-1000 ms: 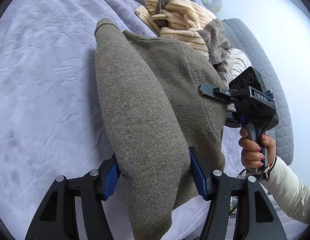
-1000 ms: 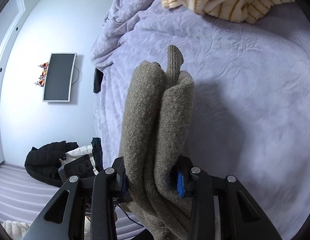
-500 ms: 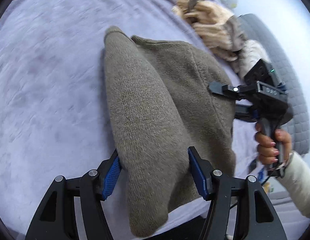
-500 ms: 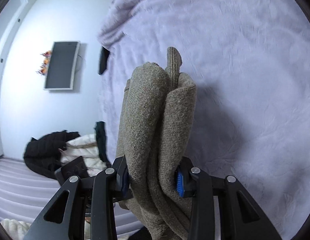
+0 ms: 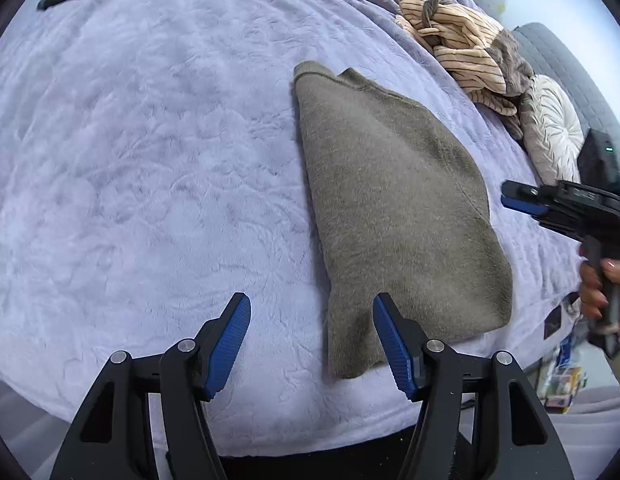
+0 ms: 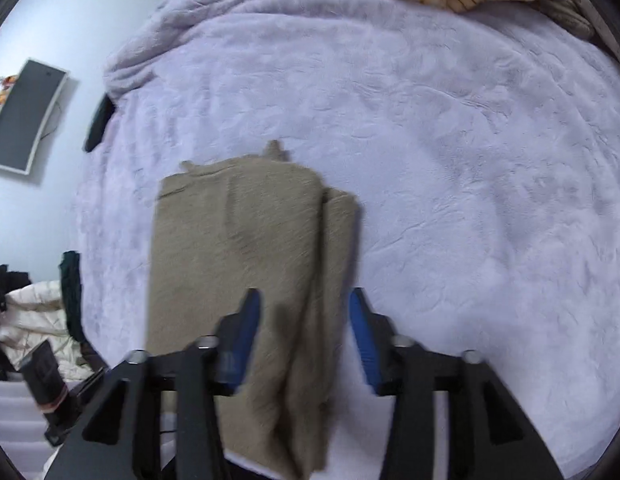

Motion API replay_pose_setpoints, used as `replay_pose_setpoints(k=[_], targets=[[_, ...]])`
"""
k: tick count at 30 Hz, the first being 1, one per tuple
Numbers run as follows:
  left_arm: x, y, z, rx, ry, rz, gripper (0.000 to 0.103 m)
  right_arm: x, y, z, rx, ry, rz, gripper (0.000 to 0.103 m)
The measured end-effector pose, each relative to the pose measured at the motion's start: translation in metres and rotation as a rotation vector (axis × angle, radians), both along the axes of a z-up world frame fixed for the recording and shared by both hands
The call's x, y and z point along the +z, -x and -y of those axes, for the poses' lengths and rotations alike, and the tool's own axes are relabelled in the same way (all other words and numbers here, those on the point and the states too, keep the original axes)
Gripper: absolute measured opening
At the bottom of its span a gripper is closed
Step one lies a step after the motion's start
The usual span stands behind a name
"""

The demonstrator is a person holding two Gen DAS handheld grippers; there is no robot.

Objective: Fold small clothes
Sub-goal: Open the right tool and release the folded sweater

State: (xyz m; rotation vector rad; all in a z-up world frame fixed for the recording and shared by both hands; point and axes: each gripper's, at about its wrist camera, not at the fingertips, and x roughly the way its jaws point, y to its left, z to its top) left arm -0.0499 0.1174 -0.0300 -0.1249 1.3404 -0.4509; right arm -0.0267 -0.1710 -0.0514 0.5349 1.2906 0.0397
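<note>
A grey-brown knitted sweater (image 5: pixel 390 208) lies folded lengthwise on the lilac bedspread (image 5: pixel 149 160), its lower end near the bed's front edge. My left gripper (image 5: pixel 312 340) is open above the bed, just left of the sweater's lower corner, with nothing gripped. In the right wrist view the sweater (image 6: pixel 237 248) lies flat under my right gripper (image 6: pixel 303 336). Its jaws are closing, the cloth shows below the gap, and the pads do not press on it. From the left wrist view the right gripper (image 5: pixel 522 200) hangs just off the sweater's right edge, held by a hand (image 5: pixel 598 284).
A heap of cream striped clothes (image 5: pixel 458 44) sits at the far side of the bed beside a round pleated cushion (image 5: pixel 554 128) and a grey quilted headboard (image 5: pixel 570 68). A dark flat object (image 6: pixel 97 124) lies at the bed's left edge. Clothes (image 6: pixel 25 320) lie on the floor.
Both grippers held the hanging sweater before; now it lies flat on the bed and both have let go and drawn back from it.
</note>
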Motion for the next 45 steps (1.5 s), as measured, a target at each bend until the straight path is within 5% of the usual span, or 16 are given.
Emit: replay_pose_setpoints(k=[4, 7, 10, 15, 19, 30, 33, 39, 41, 43, 45], targets=[[-0.008, -0.002, 0.025, -0.056, -0.076, 0.000, 0.064, 0.019, 0.020, -0.049, 0.064, -0.088, 0.039, 0.026], [-0.018, 0.002, 0.041, -0.094, -0.124, 0.004, 0.064, 0.007, 0.035, -0.078, 0.099, -0.059, 0.000, 0.026], [-0.016, 0.007, 0.044, -0.112, -0.118, -0.007, 0.064, -0.026, 0.049, -0.072, 0.043, 0.022, -0.094, 0.021], [-0.005, 0.015, 0.044, -0.130, -0.141, -0.001, 0.064, -0.039, 0.075, -0.038, -0.107, -0.064, -0.097, 0.018], [0.005, 0.020, 0.041, -0.134, -0.132, -0.011, 0.064, -0.023, 0.080, -0.038, -0.136, 0.078, -0.131, 0.036], [0.037, 0.037, 0.051, -0.141, -0.124, 0.013, 0.068, 0.017, 0.105, -0.048, -0.157, 0.037, -0.114, 0.052], [0.043, 0.041, 0.054, -0.132, -0.140, 0.020, 0.089, 0.024, 0.104, -0.057, -0.137, 0.044, -0.106, 0.055], [0.049, 0.043, 0.058, -0.107, -0.201, 0.031, 0.091, 0.040, 0.099, -0.066, -0.090, 0.090, -0.099, 0.069], [0.048, 0.042, 0.060, -0.099, -0.225, 0.026, 0.103, 0.044, 0.097, -0.068, -0.077, 0.114, -0.100, 0.072], [0.050, 0.041, 0.062, -0.086, -0.236, 0.038, 0.102, 0.049, 0.095, -0.072, -0.062, 0.154, -0.097, 0.089], [0.054, 0.040, 0.063, -0.076, -0.234, 0.046, 0.102, 0.054, 0.095, -0.075, -0.054, 0.191, -0.085, 0.093]])
